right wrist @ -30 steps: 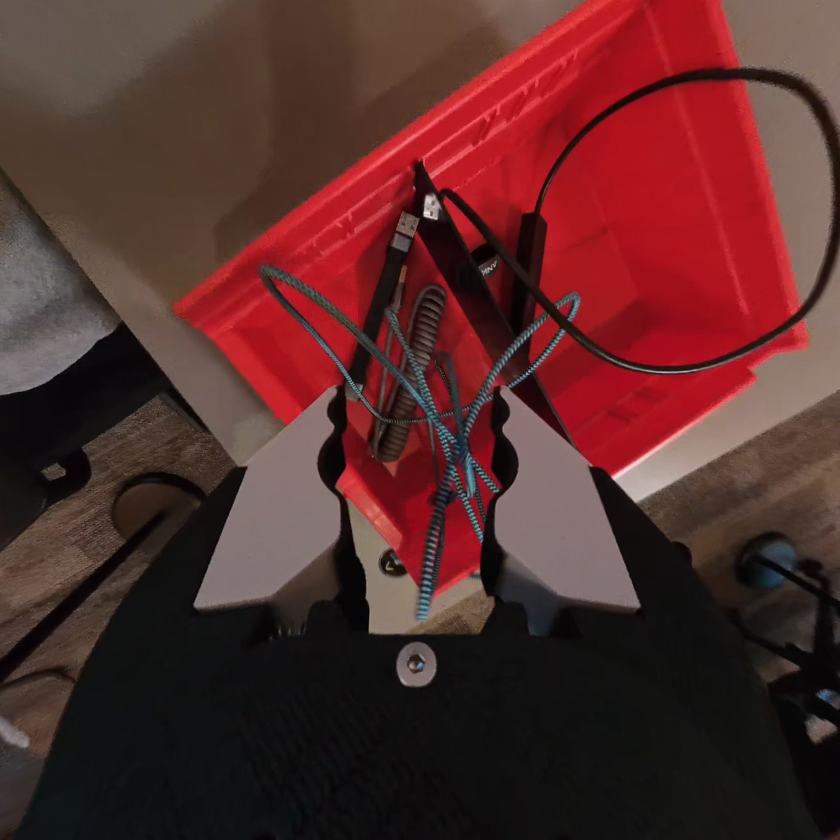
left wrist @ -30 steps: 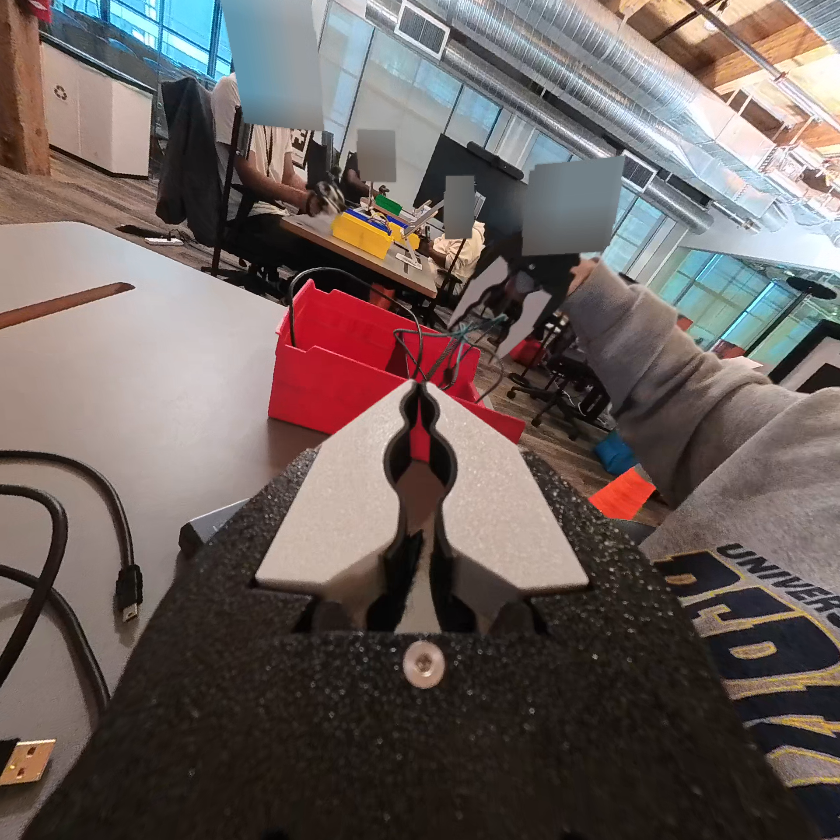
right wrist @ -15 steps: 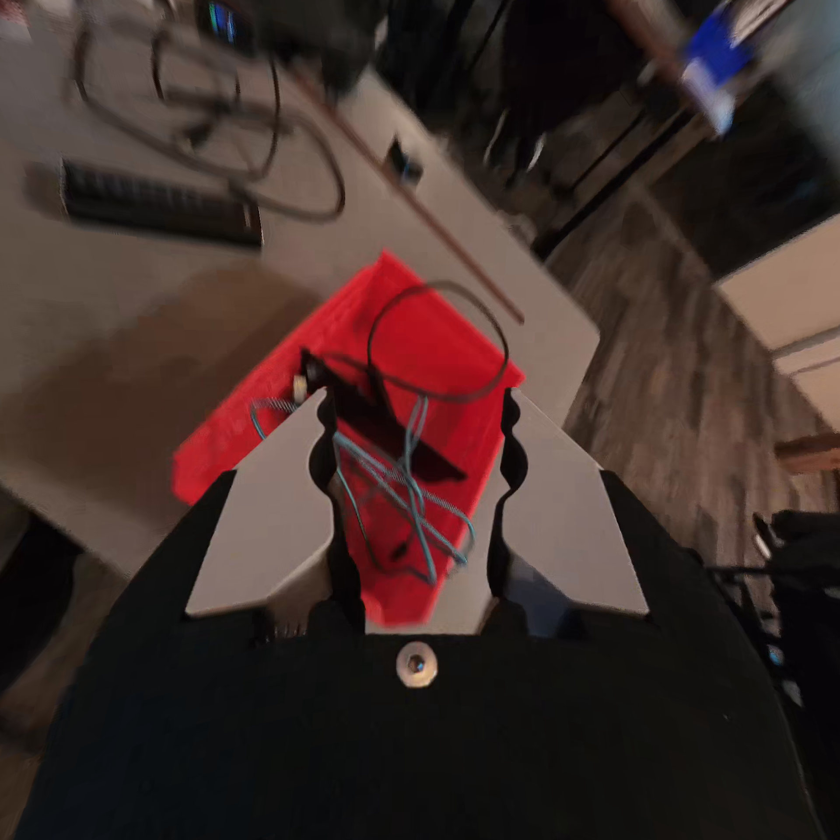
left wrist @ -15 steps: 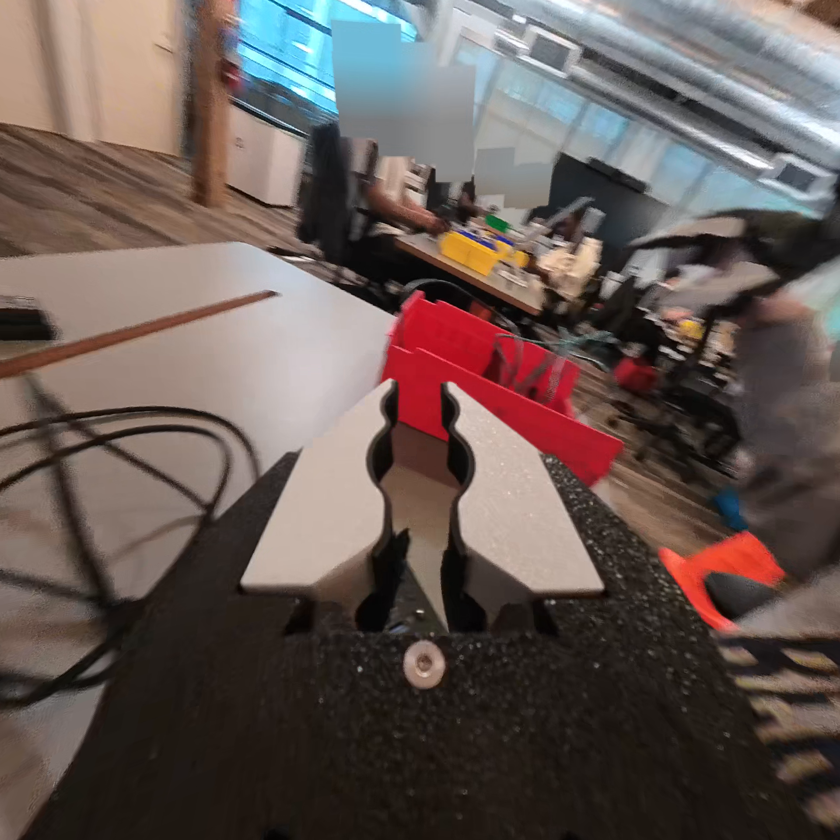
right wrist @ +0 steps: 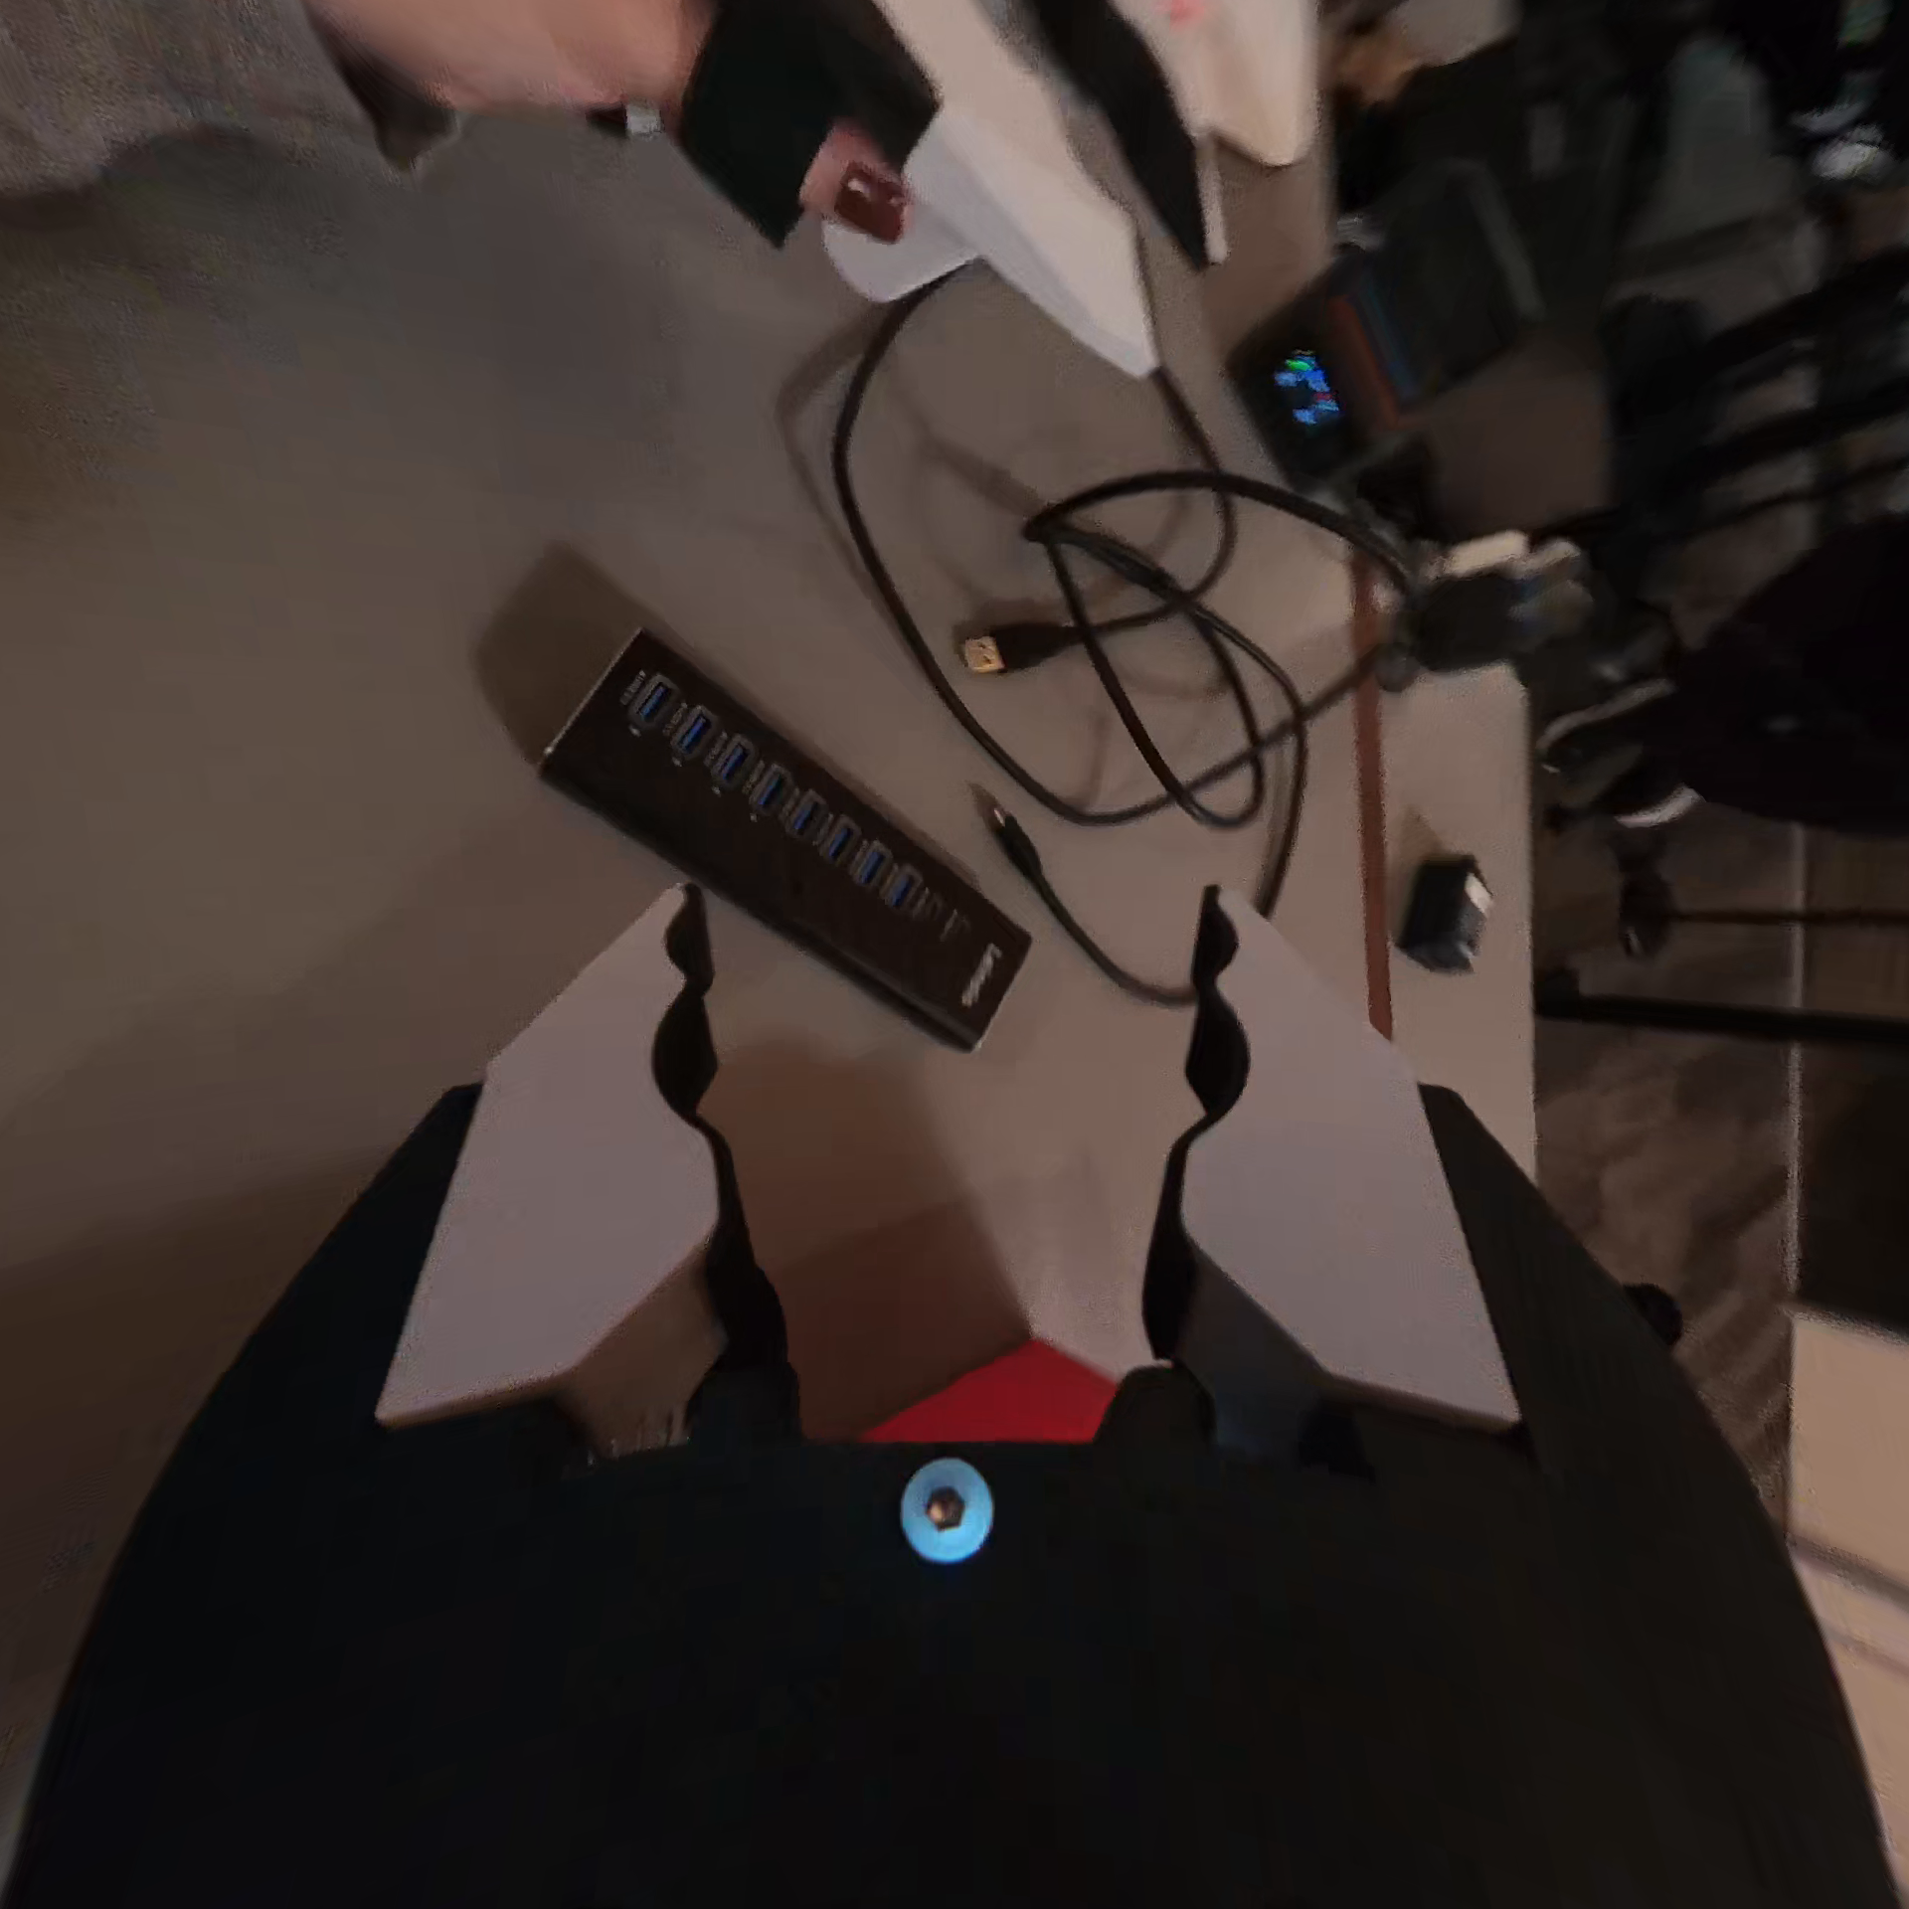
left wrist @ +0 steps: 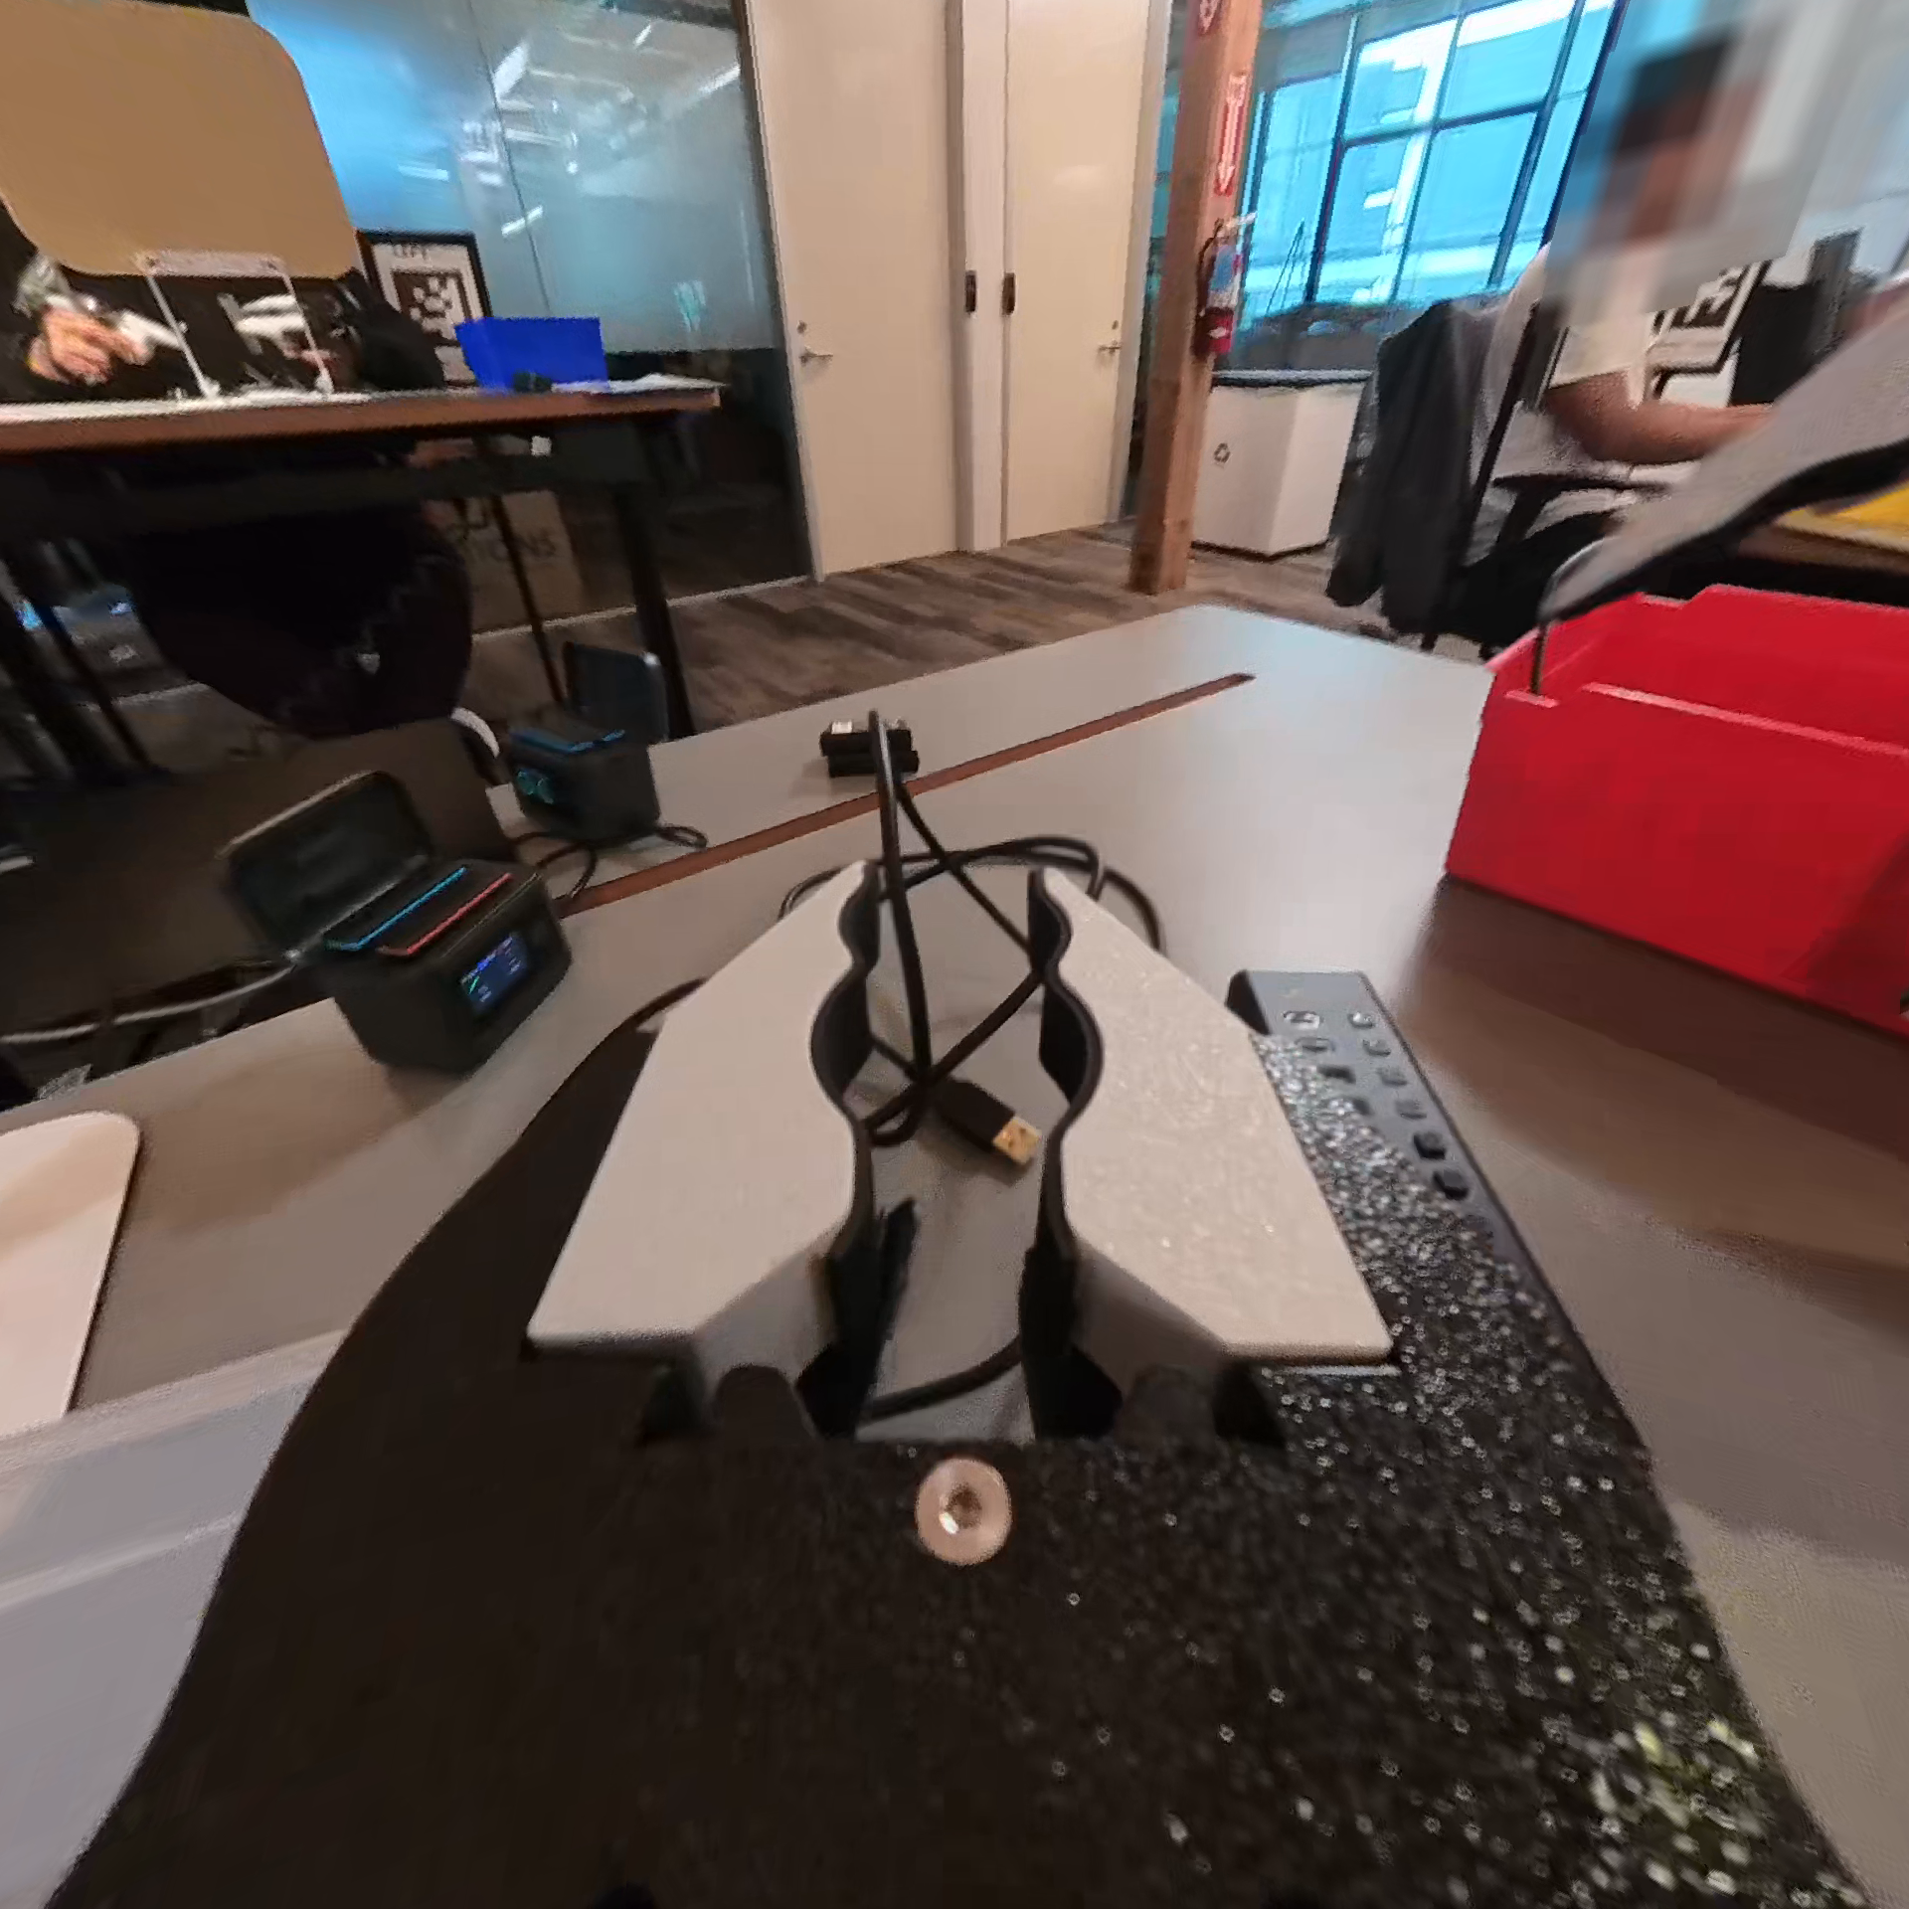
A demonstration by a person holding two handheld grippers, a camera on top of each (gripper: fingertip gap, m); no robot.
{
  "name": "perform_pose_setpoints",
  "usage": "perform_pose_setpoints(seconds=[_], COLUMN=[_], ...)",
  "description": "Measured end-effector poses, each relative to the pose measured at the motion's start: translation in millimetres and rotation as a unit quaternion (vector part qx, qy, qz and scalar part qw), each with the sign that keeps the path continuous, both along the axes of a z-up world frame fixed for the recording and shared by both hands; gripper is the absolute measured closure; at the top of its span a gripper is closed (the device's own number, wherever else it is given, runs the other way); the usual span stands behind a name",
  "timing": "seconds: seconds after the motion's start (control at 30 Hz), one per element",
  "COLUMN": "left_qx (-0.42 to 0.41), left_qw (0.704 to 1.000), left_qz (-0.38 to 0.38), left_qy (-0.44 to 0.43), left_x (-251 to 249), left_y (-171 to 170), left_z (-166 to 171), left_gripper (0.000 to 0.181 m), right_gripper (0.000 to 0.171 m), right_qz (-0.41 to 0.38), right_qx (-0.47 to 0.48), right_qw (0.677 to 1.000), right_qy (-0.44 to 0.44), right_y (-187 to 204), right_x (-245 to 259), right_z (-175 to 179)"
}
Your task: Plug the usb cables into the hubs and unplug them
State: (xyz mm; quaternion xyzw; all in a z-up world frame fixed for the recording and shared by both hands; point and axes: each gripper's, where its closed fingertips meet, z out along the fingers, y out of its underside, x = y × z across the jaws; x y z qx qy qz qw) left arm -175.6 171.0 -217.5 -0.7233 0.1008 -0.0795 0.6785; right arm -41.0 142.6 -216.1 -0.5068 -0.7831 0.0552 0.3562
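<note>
Between parted left claw: glossy black cable, gold plug. Right claw wide apart above slim black hub.

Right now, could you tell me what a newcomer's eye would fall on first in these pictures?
Probably the red bin at the table's right edge. Next, the long black USB hub with its row of blue ports, lying just ahead of the open right gripper. Beside it sprawls a loose black cable whose gold USB plug lies between the left gripper's fingers.

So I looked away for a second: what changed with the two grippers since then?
Both swung off the red bin toward the USB hub and black cable. The left gripper, shut before, has opened around the gold plug; the right gripper widened. Neither holds anything.
</note>
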Motion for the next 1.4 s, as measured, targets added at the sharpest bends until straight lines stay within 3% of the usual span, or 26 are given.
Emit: perform_pose_setpoints(seconds=[0.17,0.3,0.53,0.7,0.77,0.93,1.07,1.17,1.27,1.4], left_qx=[-0.024,-0.006,0.002,0.006,0.008,0.011,0.013,0.013,0.011,0.012], left_qw=[1.000,1.000,0.999,0.999,0.999,0.999,0.999,0.999,0.999,0.999], left_qz=[0.019,0.030,0.052,0.050,0.047,0.039,0.029,0.024,0.019,0.013], left_qy=[-0.001,0.002,0.010,-0.001,-0.002,-0.014,-0.025,-0.026,-0.029,-0.029], left_x=[-11,-18,-34,-39,-38,-37,-35,-34,-32,-31], left_y=[-4,-7,-6,-6,-6,-7,-7,-7,-7,-7], left_z=[-8,-1,0,2,3,5,6,6,5,5], left_gripper=[0.157,0.161,0.164,0.165,0.165,0.166,0.168,0.168,0.169,0.171], right_gripper=[0.039,0.028,0.049,0.088,0.097,0.094,0.079,0.080,0.091,0.112], right_qz=[0.084,0.136,0.098,0.073,0.051,-0.094,-0.171,-0.257,-0.299,-0.299], right_qx=[0.017,-0.001,-0.119,-0.147,-0.155,-0.240,-0.209,-0.243,-0.289,-0.263], right_qw=[0.992,0.985,0.965,0.958,0.957,0.950,0.949,0.923,0.899,0.909], right_qy=[-0.093,-0.109,-0.212,-0.237,-0.238,-0.177,-0.159,-0.152,-0.137,-0.125], right_y=[17,19,47,61,66,83,109,118,118,126], right_x=[-66,-108,-123,-126,-127,-142,-140,-137,-141,-146], right_z=[-47,-74,-126,-138,-138,-125,-122,-130,-137,-139])
